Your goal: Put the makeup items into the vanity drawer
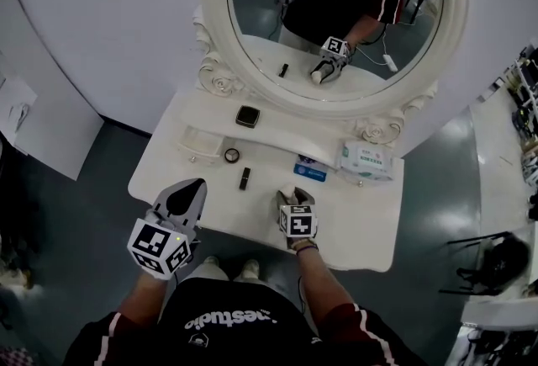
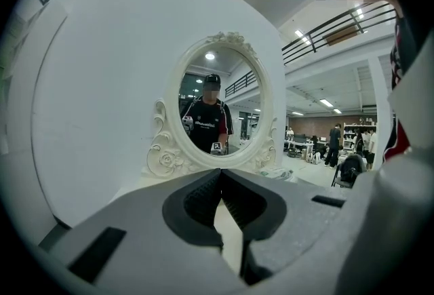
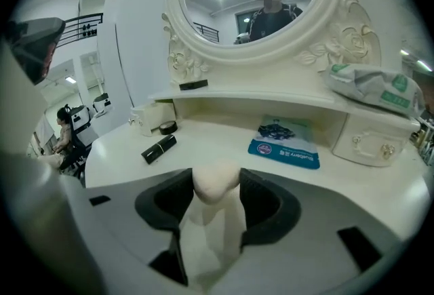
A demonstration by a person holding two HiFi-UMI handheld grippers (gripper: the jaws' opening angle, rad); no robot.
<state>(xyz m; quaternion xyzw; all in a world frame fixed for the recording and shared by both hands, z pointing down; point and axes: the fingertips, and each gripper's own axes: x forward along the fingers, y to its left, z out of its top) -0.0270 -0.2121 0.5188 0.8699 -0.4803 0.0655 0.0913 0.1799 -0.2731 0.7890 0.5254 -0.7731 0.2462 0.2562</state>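
Note:
My right gripper (image 1: 294, 198) hovers over the front of the white vanity table (image 1: 370, 217), shut on a cream makeup sponge (image 3: 215, 182) that fills the gap between its pads. A black lipstick (image 3: 159, 148) lies on the tabletop, with a round black item (image 3: 167, 127) behind it. The small left drawer (image 1: 200, 141) stands pulled out. A black square compact (image 1: 247, 116) rests on the shelf under the mirror. My left gripper (image 1: 190, 192) is at the table's front left edge, shut with nothing between its jaws, and it points toward the mirror (image 2: 218, 110).
A blue packet (image 3: 285, 143) lies mid-table, right of the lipstick. A tissue pack (image 3: 369, 87) sits on top of the right drawer unit (image 3: 369, 141), whose drawer is closed. The oval mirror (image 1: 336, 11) rises behind the shelf. Grey floor surrounds the table.

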